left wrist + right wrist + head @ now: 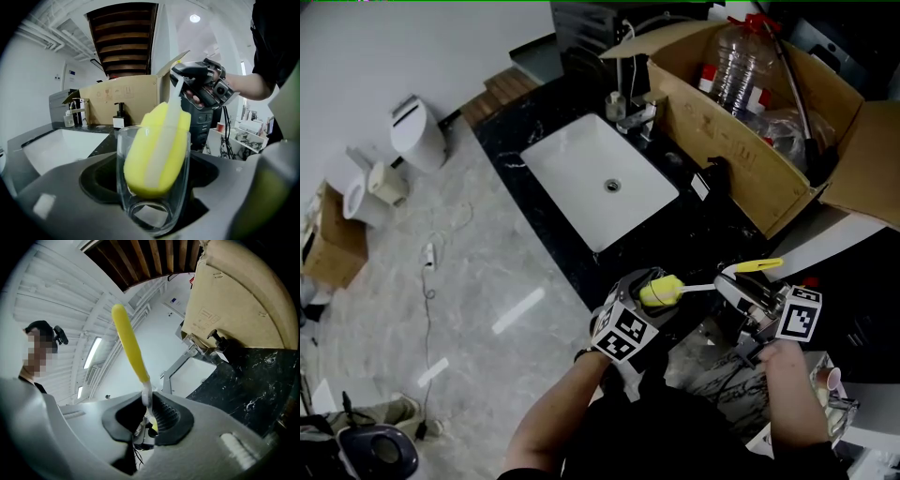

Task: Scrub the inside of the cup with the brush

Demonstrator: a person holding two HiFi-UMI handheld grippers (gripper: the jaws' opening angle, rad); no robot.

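My left gripper [647, 298] is clamped around the glass cup [152, 213]. My right gripper [146, 405] pinches the brush [157, 150] by its handle; its yellow sponge sits partly inside the cup.

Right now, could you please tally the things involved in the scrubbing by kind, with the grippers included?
Grippers: 2, the left gripper and the right gripper
Cups: 1, the glass cup, held by the left gripper
Brushes: 1, the yellow-headed brush, held by the right gripper
Total: 4
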